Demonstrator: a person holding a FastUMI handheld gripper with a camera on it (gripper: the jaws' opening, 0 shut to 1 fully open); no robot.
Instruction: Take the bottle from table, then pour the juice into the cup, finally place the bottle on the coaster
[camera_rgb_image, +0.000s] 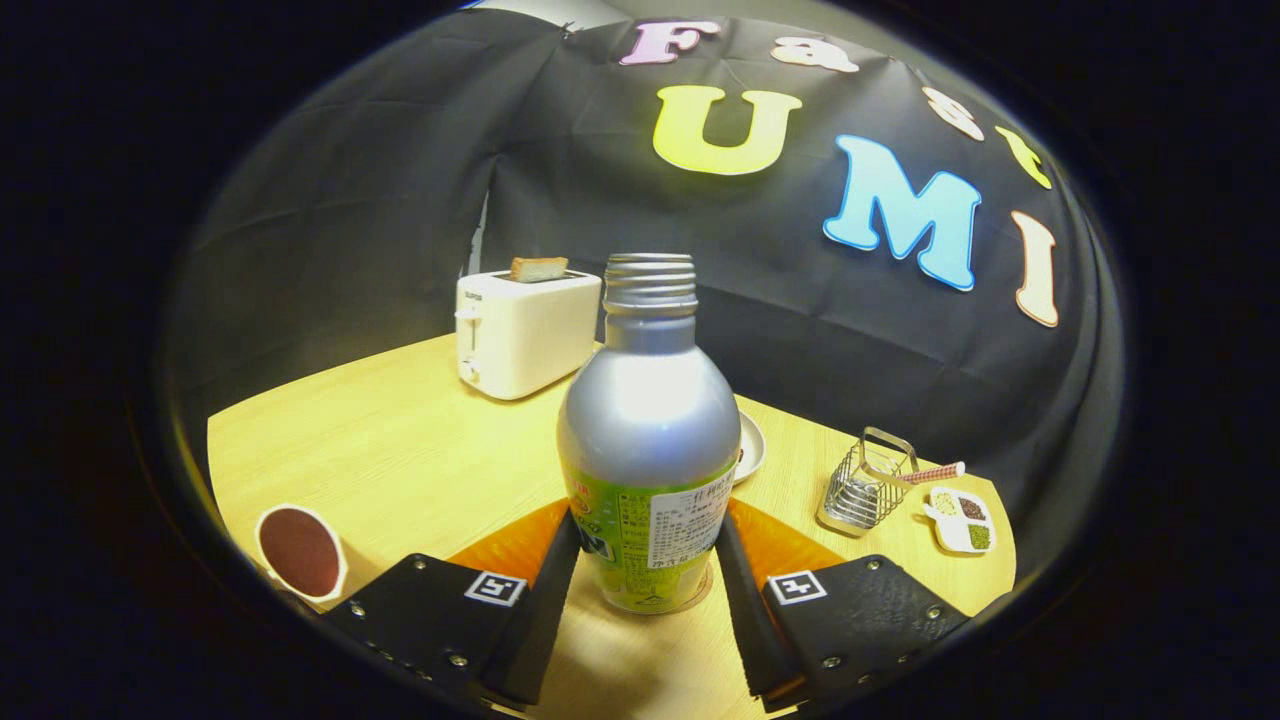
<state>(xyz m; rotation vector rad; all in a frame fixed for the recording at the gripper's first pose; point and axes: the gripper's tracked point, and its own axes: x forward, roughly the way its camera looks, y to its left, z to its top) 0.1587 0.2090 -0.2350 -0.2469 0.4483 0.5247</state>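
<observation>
A silver bottle with a green label and no cap stands upright between my fingers. Its base rests on a thin round coaster, of which only a tan rim shows on the wooden table. My gripper is shut on the bottle, one fingertip pressing each side of the label. To the left of the fingers stands a white cup holding dark reddish juice.
A white toaster with a slice of toast stands at the back left. A small plate peeks from behind the bottle. On the right are a wire basket, a striped stick and a compartment dish.
</observation>
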